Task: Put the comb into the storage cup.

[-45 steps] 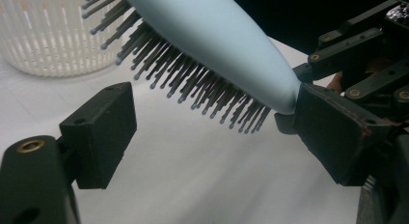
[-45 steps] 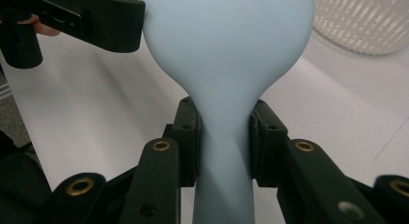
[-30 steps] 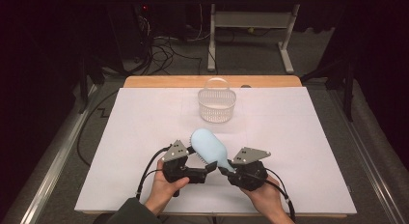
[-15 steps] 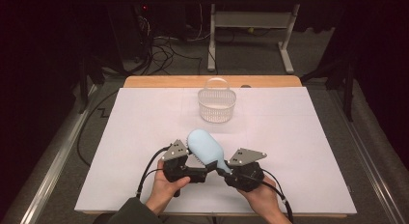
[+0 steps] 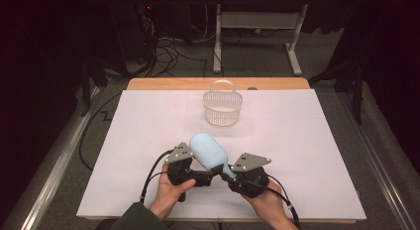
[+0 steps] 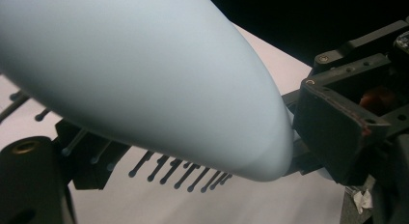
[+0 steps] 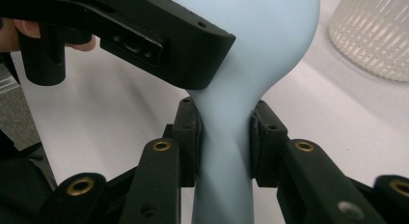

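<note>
Pale-blue balloon (image 5: 208, 149) near the basket (image 5: 223, 108), neck clamped in the right gripper (image 7: 224, 137), left gripper (image 5: 210, 176) alongside, grip unclear.

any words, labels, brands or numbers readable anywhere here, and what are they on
There is no readable text.
Light blue balloon: plain, no print.
White basket: no label visible.
Left gripper and right gripper: black bodies and grey plates, no markings legible.
White table cover: blank.
Gear behind the table: too dark and small to read.
</note>
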Demonstrator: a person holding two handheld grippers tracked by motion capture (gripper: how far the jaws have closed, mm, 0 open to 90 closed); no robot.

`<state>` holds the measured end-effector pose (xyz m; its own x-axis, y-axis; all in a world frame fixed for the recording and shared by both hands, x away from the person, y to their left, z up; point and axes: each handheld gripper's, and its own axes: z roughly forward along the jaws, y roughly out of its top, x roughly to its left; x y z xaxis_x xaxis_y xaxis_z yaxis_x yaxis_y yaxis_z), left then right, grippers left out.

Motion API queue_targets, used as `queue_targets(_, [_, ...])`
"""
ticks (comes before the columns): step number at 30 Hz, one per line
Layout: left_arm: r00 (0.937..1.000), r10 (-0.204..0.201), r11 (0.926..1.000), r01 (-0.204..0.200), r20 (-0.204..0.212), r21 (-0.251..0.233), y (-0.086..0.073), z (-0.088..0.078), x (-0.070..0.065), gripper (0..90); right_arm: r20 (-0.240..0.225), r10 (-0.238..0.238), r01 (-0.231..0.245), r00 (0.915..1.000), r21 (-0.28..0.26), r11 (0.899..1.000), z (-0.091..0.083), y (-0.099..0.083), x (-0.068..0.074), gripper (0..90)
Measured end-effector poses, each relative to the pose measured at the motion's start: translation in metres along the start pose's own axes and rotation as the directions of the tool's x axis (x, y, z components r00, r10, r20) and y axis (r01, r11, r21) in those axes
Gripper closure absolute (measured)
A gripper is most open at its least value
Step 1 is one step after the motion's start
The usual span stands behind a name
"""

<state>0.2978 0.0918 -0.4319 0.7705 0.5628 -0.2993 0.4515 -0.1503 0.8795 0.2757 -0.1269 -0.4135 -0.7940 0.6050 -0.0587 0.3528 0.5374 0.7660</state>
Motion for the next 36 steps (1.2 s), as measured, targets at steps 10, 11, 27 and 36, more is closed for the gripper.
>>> queue_targets(10, [0.9996,-0.016,0.9998,0.016,0.023,0.014,0.001,-0.001,0.0,24.6,0.021,-0.021,0.02,0.9996,0.018,1.0,0.001,0.0,0.001,70.6])
queue_targets(11, [0.9995,-0.018,0.9997,0.018,0.025,0.019,0.001,-0.001,0.001,25.0,0.022,-0.02,0.02,0.9996,0.021,1.0,0.001,0.0,0.001,70.6])
queue_targets(27, [0.9963,-0.039,0.999,0.04,0.077,-0.018,0.007,-0.01,0.0,40.1,0.033,-0.043,0.042,0.9985,0.026,0.999,0.002,0.0,0.001,70.5])
queue_targets(36, [0.9898,-0.063,0.9966,0.07,0.128,-0.044,0.009,-0.015,-0.001,48.9,0.033,-0.054,0.053,0.998,0.033,0.998,0.004,0.001,0.002,70.3])
